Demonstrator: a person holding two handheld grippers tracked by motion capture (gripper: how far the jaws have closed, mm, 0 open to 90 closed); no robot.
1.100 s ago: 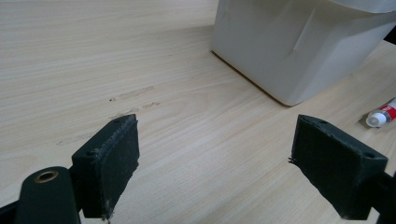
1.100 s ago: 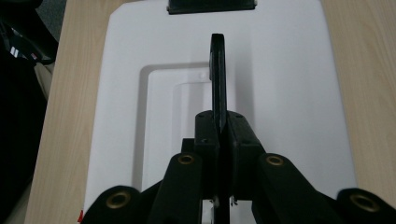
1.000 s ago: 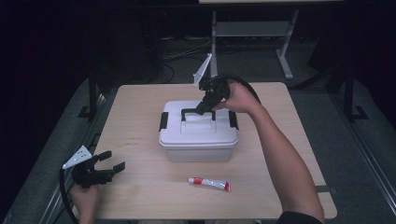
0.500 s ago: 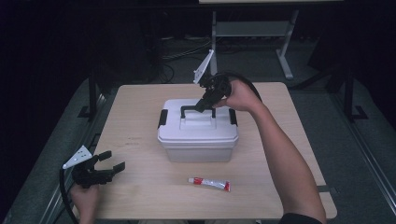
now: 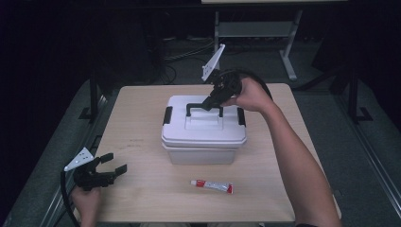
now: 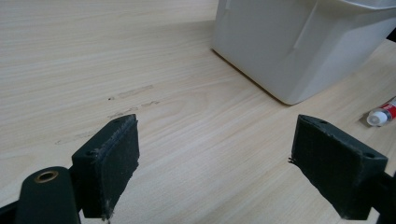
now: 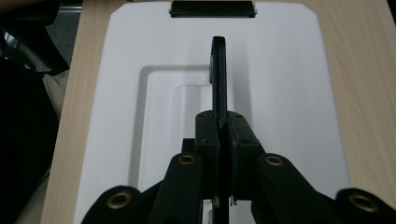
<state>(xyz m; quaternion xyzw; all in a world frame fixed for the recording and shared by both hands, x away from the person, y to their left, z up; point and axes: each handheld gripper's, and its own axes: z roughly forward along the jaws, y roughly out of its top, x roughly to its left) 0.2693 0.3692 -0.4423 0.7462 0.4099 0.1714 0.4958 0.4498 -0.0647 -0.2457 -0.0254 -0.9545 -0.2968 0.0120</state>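
Observation:
A white lidded box (image 5: 203,139) stands mid-table, a black latch at each end. Its black carry handle (image 5: 196,107) stands raised above the lid. My right gripper (image 5: 211,102) comes in from the far right side and is shut on the handle's bar. In the right gripper view the pads (image 7: 208,135) clamp the handle (image 7: 218,70) edge-on over the white lid (image 7: 280,93). My left gripper (image 5: 115,164) rests open near the table's front left corner. Its wide-apart jaws (image 6: 229,172) hold nothing and point at the box's corner (image 6: 299,42).
A small white tube with a red end (image 5: 211,186) lies in front of the box, also seen as the tube (image 6: 383,113) at the right. The wooden table (image 5: 142,123) has dark floor, cables and a metal stand behind it.
My right gripper has risen a little with the handle in it, and the handle now stands higher off the lid. The box and the left gripper have stayed put.

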